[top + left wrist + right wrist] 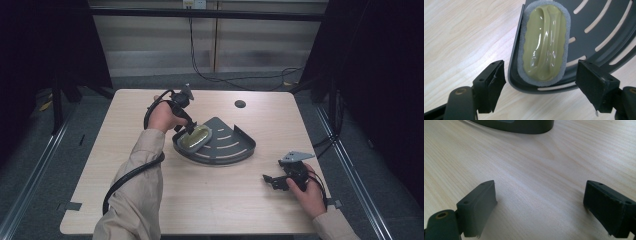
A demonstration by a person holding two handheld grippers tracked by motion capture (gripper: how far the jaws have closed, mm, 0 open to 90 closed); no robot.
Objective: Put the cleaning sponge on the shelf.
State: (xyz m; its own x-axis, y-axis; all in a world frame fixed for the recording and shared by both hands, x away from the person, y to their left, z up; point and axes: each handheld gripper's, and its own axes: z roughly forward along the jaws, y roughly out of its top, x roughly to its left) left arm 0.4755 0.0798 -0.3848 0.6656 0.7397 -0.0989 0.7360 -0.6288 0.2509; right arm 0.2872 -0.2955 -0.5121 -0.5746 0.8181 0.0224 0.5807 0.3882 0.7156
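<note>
A dark grey quarter-round slotted tray [227, 145] lies mid-table. In its left corner rests an olive-green oval sponge holder with a grey foam rim [195, 138] [544, 42]. My left gripper [184, 131] [540, 86] hovers just over that end of the tray [599, 27], open, its jaws standing wide on either side of the green piece without touching it. My right gripper [271, 181] [540, 207] rests low over bare table at the right front, open, nothing between its jaws. The tray's rim [524, 126] shows at the top of the right gripper view.
The light wooden table [150, 200] has a round dark cable hole [240, 104] at the back. Black cables trail from both grippers, one looping along the left forearm [127, 177]. Dark frames and curtains flank the table.
</note>
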